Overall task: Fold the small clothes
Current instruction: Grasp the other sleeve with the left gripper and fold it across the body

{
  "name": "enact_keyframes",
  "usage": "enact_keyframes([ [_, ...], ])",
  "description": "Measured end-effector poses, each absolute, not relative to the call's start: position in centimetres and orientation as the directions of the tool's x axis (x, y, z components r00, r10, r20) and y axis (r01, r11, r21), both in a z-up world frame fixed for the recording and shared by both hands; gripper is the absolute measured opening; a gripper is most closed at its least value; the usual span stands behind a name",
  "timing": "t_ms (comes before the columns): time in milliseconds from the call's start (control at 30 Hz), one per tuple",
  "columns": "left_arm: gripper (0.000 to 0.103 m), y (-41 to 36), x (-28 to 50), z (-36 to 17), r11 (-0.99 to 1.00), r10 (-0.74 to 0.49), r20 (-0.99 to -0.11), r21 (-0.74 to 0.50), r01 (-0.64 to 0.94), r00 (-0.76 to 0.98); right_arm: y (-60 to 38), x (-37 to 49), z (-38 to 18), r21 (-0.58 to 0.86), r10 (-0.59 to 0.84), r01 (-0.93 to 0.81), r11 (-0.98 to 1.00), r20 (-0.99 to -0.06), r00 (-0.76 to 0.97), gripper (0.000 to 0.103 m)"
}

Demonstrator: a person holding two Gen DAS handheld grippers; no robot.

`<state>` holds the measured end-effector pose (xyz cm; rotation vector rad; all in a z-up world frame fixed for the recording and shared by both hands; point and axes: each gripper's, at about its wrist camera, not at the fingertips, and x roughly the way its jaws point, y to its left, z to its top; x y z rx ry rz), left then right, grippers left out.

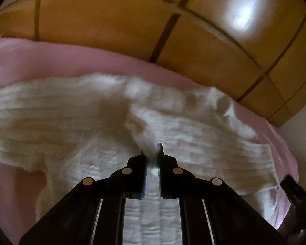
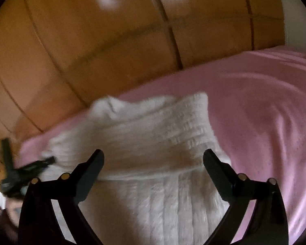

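Left gripper [image 1: 152, 153]: jaws closed, pinching a raised fold of the white knitted garment [image 1: 104, 118] at lower centre of the left wrist view. Fabric bunches upward from the pinch toward mid-frame.

Right gripper [image 2: 153, 155]: jaws spread wide, nothing between the pads; the fingers [image 2: 91, 169] hang above the garment [image 2: 153, 134] at lower centre of the right wrist view, contact not discernible.

Garment: white, ribbed and fluffy, spread across the middle band of both views, a folded-over layer visible in the right wrist view. Blurred in both.

Pink cover [image 2: 265, 112]: beneath the garment, filling the right of the right wrist view and the left edge and a band above the garment in the left wrist view [image 1: 51, 61].

Wooden panelling [image 1: 112, 14]: glossy orange-brown panels with dark seams, across the upper part of both views.

Left gripper also seen at the left edge of the right wrist view, dark, on the garment's edge.
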<state>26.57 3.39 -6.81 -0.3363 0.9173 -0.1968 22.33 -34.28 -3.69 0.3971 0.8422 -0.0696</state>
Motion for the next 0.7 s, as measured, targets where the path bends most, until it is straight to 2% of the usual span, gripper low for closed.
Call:
enact_keyframes([
  [33,0.013,3.8,26.5,-7.3,0.94,-0.275,-0.754,-0.341,0.002,0.597,-34.0,22.8,-4.7,0.296,0.089,0.228,0.927,-0.766,0.636,0.096],
  [67,0.027,4.3,26.4,-7.5,0.948,-0.246,-0.758,-0.317,-0.012,0.604,-33.4,23.0,-6.0,0.265,0.076,0.233,0.936,-0.796,0.6,0.097],
  [133,0.034,5.7,26.2,-7.7,0.961,-0.176,-0.757,-0.269,-0.056,0.629,-32.0,23.1,-7.0,0.168,0.004,0.212,0.963,-0.793,0.609,0.1],
  [200,0.034,7.2,26.0,-7.6,0.955,-0.164,-0.756,-0.284,-0.091,0.634,-31.3,22.9,-6.9,0.116,-0.045,0.22,0.969,-0.79,0.612,0.101],
  [300,0.034,9.7,25.2,-7.3,0.939,-0.14,-0.755,-0.306,-0.156,0.64,-31.6,22.2,-7.0,0.112,-0.051,0.224,0.968,-0.788,0.614,0.101],
  [533,0.034,16.4,21.3,-7.2,0.864,-0.235,-0.736,-0.457,-0.21,0.635,-31.2,22.9,-7.2,0.103,-0.062,0.23,0.968,-0.787,0.614,0.101],
  [633,0.034,21.5,19.5,-7.7,0.783,-0.292,-0.71,-0.562,-0.267,0.64,-31.0,23.0,-7.4,0.093,-0.074,0.236,0.967,-0.786,0.614,0.101],
  [700,0.034,25.2,18.1,-7.5,0.74,-0.237,-0.688,-0.585,-0.332,0.686,-30.7,22.7,-7.2,0.072,-0.091,0.237,0.969,-0.786,0.612,0.101],
])
